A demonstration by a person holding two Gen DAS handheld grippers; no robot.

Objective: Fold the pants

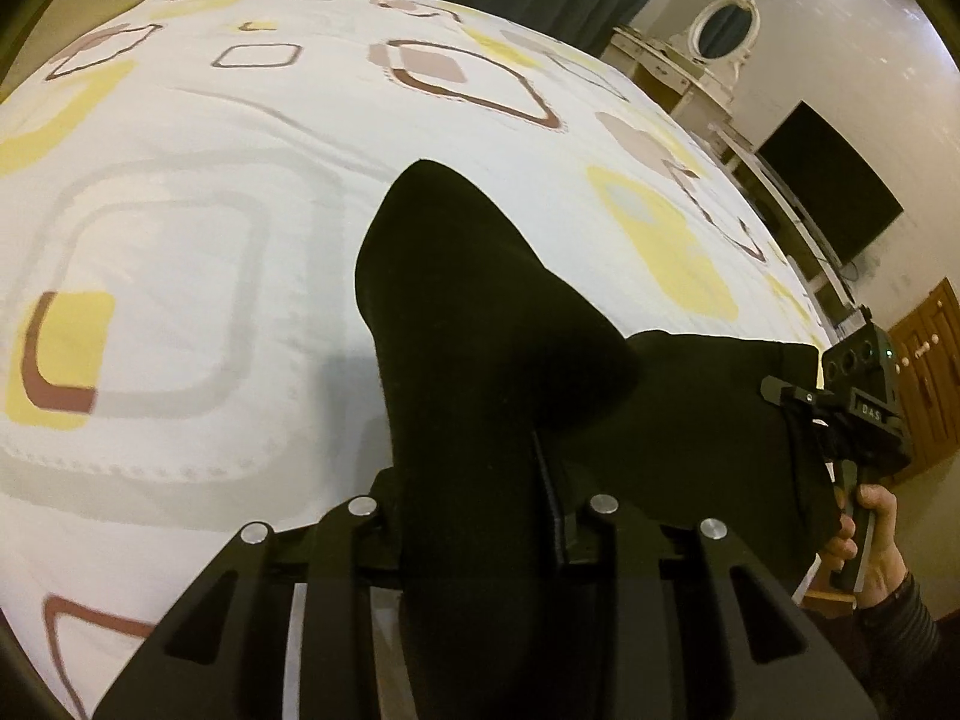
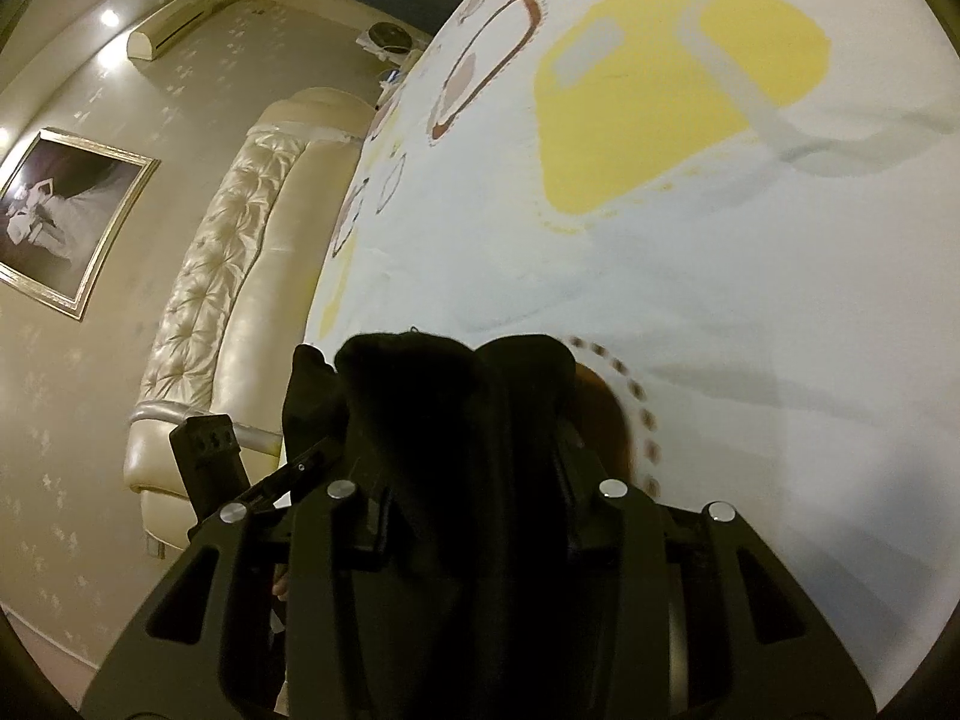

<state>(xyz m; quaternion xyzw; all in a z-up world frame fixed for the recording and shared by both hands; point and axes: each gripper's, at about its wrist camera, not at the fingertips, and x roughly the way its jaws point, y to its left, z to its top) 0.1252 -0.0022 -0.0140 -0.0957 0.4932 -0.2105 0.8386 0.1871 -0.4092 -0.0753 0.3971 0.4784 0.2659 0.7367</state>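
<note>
Both handheld grippers are matte black. The left gripper (image 1: 480, 516) has flat slotted linkage arms pinned with four round silver bolt heads, as does the right gripper (image 2: 474, 498). In the left wrist view the right one carries pale lettering, a small green light and a black-and-pale handle. The right hand (image 1: 870, 546) emerges from a dark ribbed sleeve (image 1: 900, 618).

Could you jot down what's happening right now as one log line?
task: fold pants | left hand-held gripper: shut on black pants | right hand-held gripper: shut on pants | surface: patterned bedsheet
</note>
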